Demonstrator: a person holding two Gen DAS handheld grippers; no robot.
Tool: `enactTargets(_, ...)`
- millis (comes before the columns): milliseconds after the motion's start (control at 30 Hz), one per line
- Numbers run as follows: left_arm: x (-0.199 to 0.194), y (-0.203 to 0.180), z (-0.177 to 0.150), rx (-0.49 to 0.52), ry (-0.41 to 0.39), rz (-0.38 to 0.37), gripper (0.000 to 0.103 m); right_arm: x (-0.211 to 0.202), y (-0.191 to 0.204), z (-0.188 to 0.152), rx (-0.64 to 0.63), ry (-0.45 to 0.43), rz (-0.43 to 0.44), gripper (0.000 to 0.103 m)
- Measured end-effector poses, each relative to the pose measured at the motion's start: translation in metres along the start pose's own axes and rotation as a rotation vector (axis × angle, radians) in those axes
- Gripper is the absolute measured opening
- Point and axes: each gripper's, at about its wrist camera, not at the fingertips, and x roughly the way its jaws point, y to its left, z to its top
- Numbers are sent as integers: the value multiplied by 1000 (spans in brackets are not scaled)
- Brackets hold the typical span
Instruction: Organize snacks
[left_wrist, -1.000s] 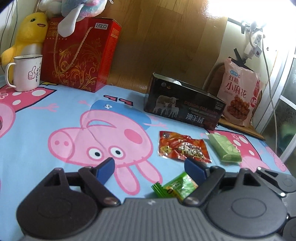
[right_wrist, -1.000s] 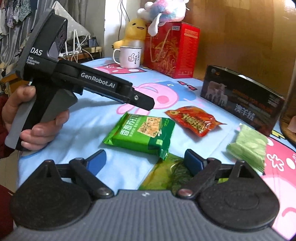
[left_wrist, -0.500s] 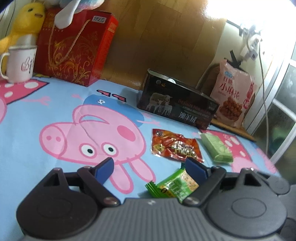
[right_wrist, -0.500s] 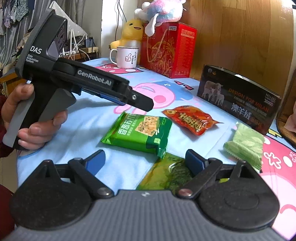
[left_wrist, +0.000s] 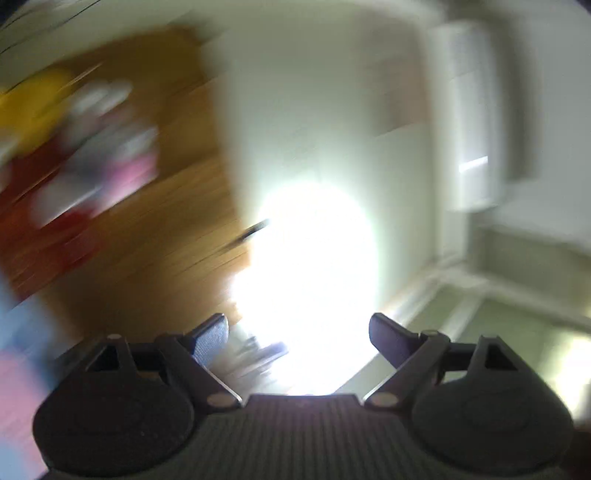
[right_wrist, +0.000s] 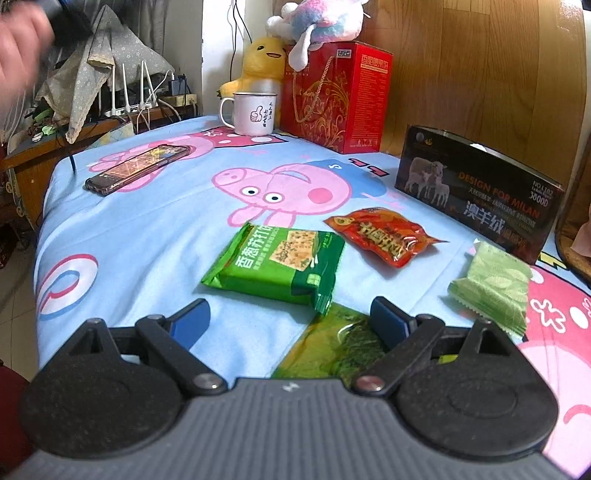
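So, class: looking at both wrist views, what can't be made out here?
- Left wrist view: motion blur smears everything beyond the left gripper; no snack shows.
- Right wrist view: the dark green packet is partly hidden by the right gripper.
- Right wrist view: the hand is blurred and cut off by the corner.

"DESIGN FOR MILAN" on black box (right_wrist: 480, 199), "3000D" beside it
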Motion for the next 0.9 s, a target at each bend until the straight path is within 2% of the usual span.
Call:
enactTargets(67, -15, -48, 3, 108, -84, -173, 89, 0, -1, 0, 0, 0, 1, 95)
enactTargets(100, -21, -66, 1, 160, -108, -231, 92, 0, -1, 0, -1, 0, 1, 95)
enactTargets(200, -34, -115, -11, 304, -136, -407, 93, 0, -1, 0, -1, 0, 1, 95)
enactTargets(233, -36, -129, -17, 355, -136, -452, 93, 0, -1, 0, -1, 0, 1, 95)
enactTargets(333, -37, -150, -30, 432, -122, -524, 94, 0, -1, 0, -1, 0, 1, 95)
enactTargets(433, -33, -155, -41, 459, -114, -552, 94, 0, -1, 0, -1, 0, 1, 95)
enactTargets(767, -32, -154, -33, 456, -123, -527, 94, 0, -1, 0, -1, 0, 1, 95)
enactTargets(833, -33, -151, -31, 456, -118, -512, 95, 0, -1, 0, -1, 0, 1, 95)
enactTargets(900, -29, -141, -32, 454, -104, -463, 97, 0, -1, 0, -1, 0, 1, 95)
